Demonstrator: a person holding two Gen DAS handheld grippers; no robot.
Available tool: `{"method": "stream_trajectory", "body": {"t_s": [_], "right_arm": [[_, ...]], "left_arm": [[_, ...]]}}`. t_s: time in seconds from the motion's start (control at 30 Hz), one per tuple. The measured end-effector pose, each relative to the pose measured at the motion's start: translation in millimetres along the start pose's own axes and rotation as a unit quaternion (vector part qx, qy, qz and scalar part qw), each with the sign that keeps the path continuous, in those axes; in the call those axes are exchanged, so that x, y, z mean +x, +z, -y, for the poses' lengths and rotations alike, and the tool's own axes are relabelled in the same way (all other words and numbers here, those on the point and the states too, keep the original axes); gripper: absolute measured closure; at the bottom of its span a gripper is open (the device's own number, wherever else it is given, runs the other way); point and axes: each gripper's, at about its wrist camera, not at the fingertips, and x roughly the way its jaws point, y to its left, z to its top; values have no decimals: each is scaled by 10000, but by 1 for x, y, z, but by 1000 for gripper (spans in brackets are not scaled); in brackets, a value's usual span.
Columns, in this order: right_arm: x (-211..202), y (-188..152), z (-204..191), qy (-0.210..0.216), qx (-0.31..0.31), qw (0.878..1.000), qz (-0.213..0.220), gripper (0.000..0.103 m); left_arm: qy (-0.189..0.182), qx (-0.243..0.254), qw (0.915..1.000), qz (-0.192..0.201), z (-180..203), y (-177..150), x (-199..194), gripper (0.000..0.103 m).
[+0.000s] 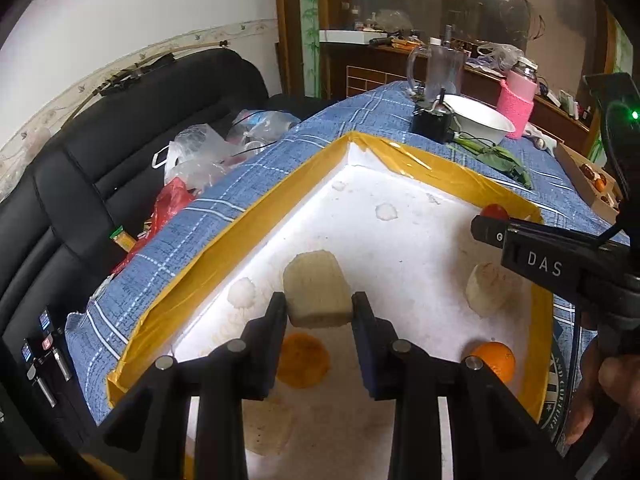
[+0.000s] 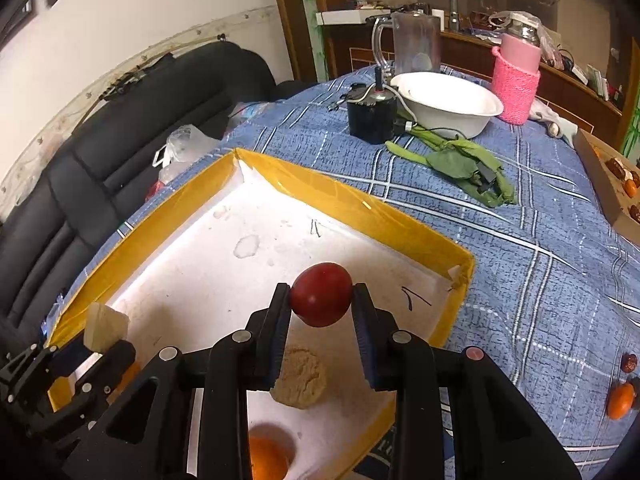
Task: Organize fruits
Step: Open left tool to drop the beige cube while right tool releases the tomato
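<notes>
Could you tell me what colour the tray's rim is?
Yellow rim, clearest in the right wrist view.

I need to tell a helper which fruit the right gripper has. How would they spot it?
Find the white foam tray with yellow taped walls on the blue checked cloth. Above it, the right gripper holds a smooth dark red round fruit; the others are orange or pale.

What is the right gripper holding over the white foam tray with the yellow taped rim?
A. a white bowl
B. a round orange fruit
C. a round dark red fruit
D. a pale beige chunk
C: the right gripper has its two black fingers pressed on the round dark red fruit, above the white foam tray.
</notes>
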Motion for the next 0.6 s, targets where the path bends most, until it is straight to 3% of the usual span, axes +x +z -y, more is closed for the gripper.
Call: {"method": "stream_trajectory", "body": {"t_s": [0.07, 0.13, 0.2, 0.27, 0.5, 0.6], "right_arm": [[4, 0, 0, -50, -11, 10000, -31, 72], [7, 0, 1, -24, -22, 9999, -98, 57], [2, -2, 2, -19, -25, 10000, -21, 54], [-7, -3, 6, -20, 40, 10000, 55, 53], [-64, -26, 45, -7, 632, 9969, 461, 27], [-103, -50, 80, -56, 1033, 9922, 701, 25]], "left_arm": [[-38, -38, 10000, -49, -2, -1, 2, 67], [-29, -18, 9999, -118, -3, -3, 3, 62], [-27, -30, 10000, -63, -4, -5, -1, 48], [33, -54, 10000, 45, -5, -7, -7, 23], [27, -60, 9999, -132, -3, -11, -18, 18], [-135, -83, 9997, 181, 8, -15, -38, 18]]}}
